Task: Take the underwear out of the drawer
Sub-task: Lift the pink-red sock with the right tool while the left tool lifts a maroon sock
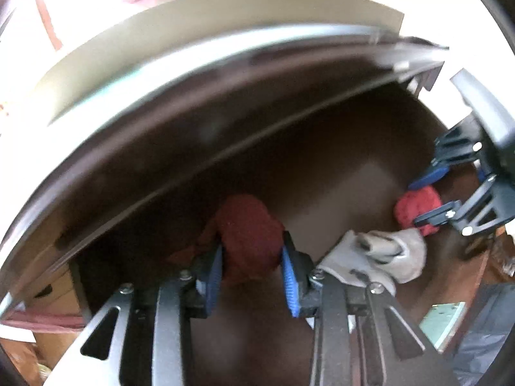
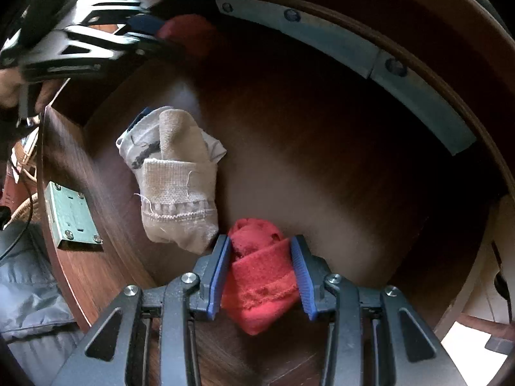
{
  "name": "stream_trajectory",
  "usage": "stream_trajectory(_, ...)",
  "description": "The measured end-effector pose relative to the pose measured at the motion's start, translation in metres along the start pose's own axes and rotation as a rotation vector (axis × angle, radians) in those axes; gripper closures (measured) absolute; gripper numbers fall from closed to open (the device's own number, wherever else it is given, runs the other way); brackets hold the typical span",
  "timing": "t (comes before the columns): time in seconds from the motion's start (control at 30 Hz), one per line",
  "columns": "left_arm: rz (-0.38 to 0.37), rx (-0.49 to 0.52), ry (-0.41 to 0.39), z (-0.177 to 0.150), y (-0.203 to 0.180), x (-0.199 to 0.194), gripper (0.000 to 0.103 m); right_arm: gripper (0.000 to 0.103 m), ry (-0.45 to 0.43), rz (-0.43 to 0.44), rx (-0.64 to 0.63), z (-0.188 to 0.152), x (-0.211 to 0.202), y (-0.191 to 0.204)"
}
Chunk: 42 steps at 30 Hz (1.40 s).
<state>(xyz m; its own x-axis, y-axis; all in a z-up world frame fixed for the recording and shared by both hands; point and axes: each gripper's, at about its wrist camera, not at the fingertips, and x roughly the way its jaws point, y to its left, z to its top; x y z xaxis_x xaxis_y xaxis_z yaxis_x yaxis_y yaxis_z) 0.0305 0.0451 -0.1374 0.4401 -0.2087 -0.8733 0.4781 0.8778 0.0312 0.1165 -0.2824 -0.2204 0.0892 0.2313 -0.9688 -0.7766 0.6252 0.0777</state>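
While both sit inside the drawer (image 2: 322, 128): left tongs (image 1: 251, 257) clenched on dark red roll (image 1: 248, 231), mid-frame; right tongs (image 2: 260, 267) clenched on red roll (image 2: 260, 276), lower centre, axis along fingers. Beige piece (image 2: 177, 180) loose between.

Both fisheye views bend straight edges into arcs toward the rim. The drawer (image 2: 322, 135) interior is dim and brown, with a soft pale sheen on its floor. In the left wrist view, daylight blows out the upper left to white, and the drawer front (image 1: 199, 41) smears with motion blur.
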Motion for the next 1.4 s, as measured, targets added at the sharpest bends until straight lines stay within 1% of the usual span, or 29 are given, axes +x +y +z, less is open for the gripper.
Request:
stream_trajectory(0.1,-0.005,-0.038,-0.062,-0.01,0.001,-0.017,0.071,0.061,-0.007,0.006,0.004,-0.003,-0.004,-0.01)
stream_trajectory(0.23,-0.003,-0.091,-0.13,-0.02,0.004,-0.03,0.071,0.05,-0.013,-0.003,0.012,-0.008,-0.012,-0.012)
stream_trajectory(0.27,-0.002,-0.1,-0.14,-0.021,0.005,-0.032,0.071,0.049,-0.015,-0.002,0.015,-0.009,-0.013,-0.013)
stream_trajectory(0.37,-0.025,-0.137,-0.16,-0.021,0.011,-0.039,0.071,0.049,-0.022,0.006,0.023,-0.015,-0.022,-0.017)
stream_trajectory(0.43,-0.037,-0.144,-0.165,-0.022,0.013,-0.039,0.071,0.049,-0.011,-0.006,0.022,-0.018,-0.026,-0.013)
stream_trajectory(0.63,-0.054,-0.168,-0.179,-0.02,0.008,-0.029,0.071,0.049,0.016,-0.009,0.025,-0.025,-0.026,-0.014)
stream_trajectory(0.7,-0.059,-0.174,-0.182,-0.023,0.012,-0.031,0.071,0.05,0.033,-0.016,0.014,-0.024,-0.013,-0.01)
stream_trajectory(0.77,-0.066,-0.179,-0.178,-0.024,0.012,-0.029,0.071,0.055,0.037,-0.02,-0.001,-0.025,-0.011,-0.007)
stream_trajectory(0.8,-0.07,-0.182,-0.185,-0.025,0.014,-0.032,0.071,0.061,0.033,-0.025,-0.012,-0.026,-0.011,-0.005)
stream_trajectory(0.83,-0.073,-0.186,-0.192,-0.025,0.014,-0.033,0.071,0.062,0.029,-0.03,-0.019,-0.025,-0.009,-0.003)
stream_trajectory(0.87,-0.076,-0.192,-0.193,-0.026,0.014,-0.032,0.071,0.065,0.02,-0.035,-0.026,-0.027,-0.01,-0.001)
stream_trajectory(0.97,-0.089,-0.208,-0.211,-0.027,0.017,-0.034,0.071,0.068,-0.023,-0.042,-0.021,-0.03,-0.016,-0.001)
stream_trajectory(1.07,-0.093,-0.227,-0.219,-0.029,0.019,-0.035,0.071,0.069,-0.07,-0.05,-0.012,-0.035,-0.024,-0.001)
stream_trajectory(1.27,-0.093,-0.237,-0.236,-0.03,0.019,-0.037,0.071,0.069,-0.2,-0.043,0.018,-0.044,-0.049,-0.005)
stream_trajectory(1.4,-0.093,-0.251,-0.245,-0.032,0.021,-0.038,0.071,0.069,-0.283,-0.021,0.05,-0.052,-0.066,-0.012)
